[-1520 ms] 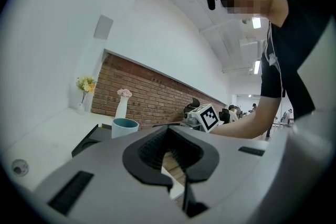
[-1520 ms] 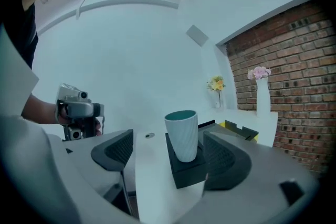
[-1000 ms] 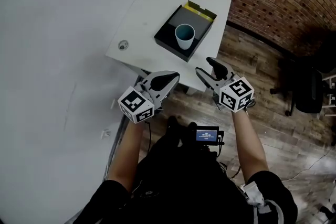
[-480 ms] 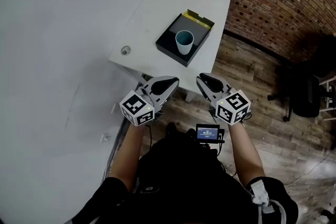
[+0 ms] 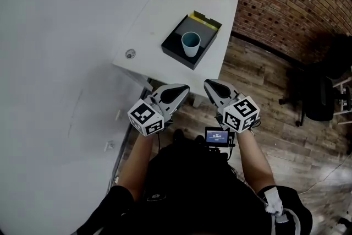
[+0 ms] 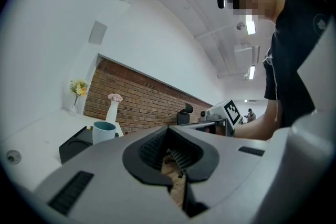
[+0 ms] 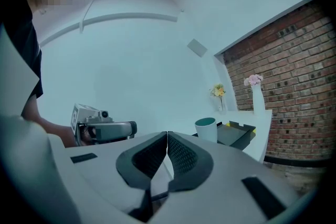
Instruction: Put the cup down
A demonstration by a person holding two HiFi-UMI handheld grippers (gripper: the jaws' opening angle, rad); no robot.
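The cup [image 5: 191,43] is standing upright, mouth up, inside the black tray [image 5: 174,41] on the white table [image 5: 154,19], toward the table's near-right part. Its long axis is running straight up and down, and nothing is touching it. Judging by that, the cup is already down and the task is looking finished.

From the cup in the head view, the left tongs [image 5: 184,88] are lying at about 6 o'clock and the right tongs [image 5: 208,84] at about 5 o'clock. Both are hanging off the table's near edge over the wooden floor [image 5: 286,118], well apart from the cup. Neither pair is clearly nearer, though the left is lining up more squarely with the cup. Seen the other way, the cup is sitting at roughly 12 o'clock from the left tongs and 11 o'clock from the right.

In the left gripper view the left tongs [image 6: 168,128] are closed tip to tip and carrying nothing, with the cup [image 6: 104,132] showing far off at 10 o'clock. In the right gripper view the right tongs [image 7: 167,135] have just been closing and are meeting with nothing between them, the cup [image 7: 206,129] showing at 2 o'clock.

Any reach back would be heading forward and up over the table edge.
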